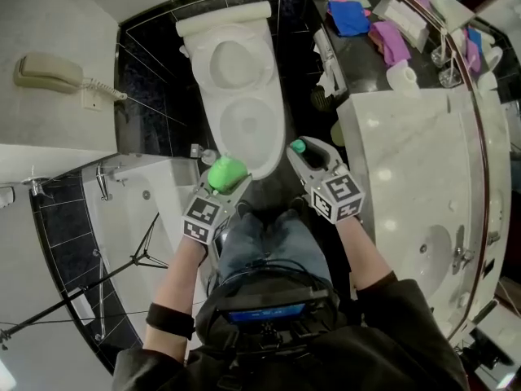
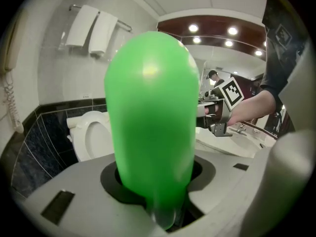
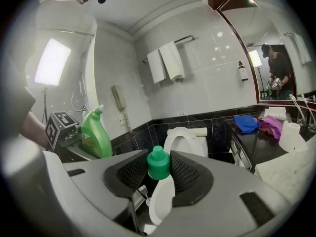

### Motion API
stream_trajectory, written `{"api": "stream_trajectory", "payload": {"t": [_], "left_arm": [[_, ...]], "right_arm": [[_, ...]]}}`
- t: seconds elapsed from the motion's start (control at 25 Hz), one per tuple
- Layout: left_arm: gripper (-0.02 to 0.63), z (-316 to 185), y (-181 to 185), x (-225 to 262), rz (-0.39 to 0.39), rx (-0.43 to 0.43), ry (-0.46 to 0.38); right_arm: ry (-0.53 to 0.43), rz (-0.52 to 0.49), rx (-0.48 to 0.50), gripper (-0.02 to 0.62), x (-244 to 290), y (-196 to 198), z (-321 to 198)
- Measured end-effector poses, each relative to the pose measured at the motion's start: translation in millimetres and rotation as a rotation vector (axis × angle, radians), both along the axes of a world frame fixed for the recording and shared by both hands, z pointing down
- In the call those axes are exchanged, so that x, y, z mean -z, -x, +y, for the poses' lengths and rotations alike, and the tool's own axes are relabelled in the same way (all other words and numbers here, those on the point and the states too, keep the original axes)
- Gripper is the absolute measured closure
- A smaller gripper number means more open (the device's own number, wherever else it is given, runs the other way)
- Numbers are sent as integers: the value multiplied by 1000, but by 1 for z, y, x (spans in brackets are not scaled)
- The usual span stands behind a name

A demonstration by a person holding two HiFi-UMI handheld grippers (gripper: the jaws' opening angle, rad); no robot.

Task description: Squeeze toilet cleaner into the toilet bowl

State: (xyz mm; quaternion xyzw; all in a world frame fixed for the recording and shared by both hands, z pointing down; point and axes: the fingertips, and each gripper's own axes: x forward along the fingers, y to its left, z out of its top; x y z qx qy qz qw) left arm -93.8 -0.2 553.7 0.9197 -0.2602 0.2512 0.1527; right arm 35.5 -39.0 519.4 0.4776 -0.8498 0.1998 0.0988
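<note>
Toilet bowl (image 1: 244, 129) sits open, straight ahead of and below both grippers. Green cleaner bottle (image 3: 95, 135) is clamped in the left gripper's (image 1: 221, 184) jaws, standing upright with the nozzle up by the bowl's near rim, so I'd say it needs tipping forward. Right gripper (image 1: 301, 153) jaws are pinching the little green cap (image 3: 158, 165), off to the side.
</note>
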Motion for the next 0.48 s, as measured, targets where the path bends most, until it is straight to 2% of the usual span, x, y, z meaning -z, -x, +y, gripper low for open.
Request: {"api": "stream_trajectory", "payload": {"t": [0.24,0.48], "left_arm": [[414,8,-26,-37,82,77,180],[414,8,-41,-78,156,104,347]], "right_arm": [[6,0,76,448,-22,-9,4],[26,-13,80,446,-48,-15,-5]]}}
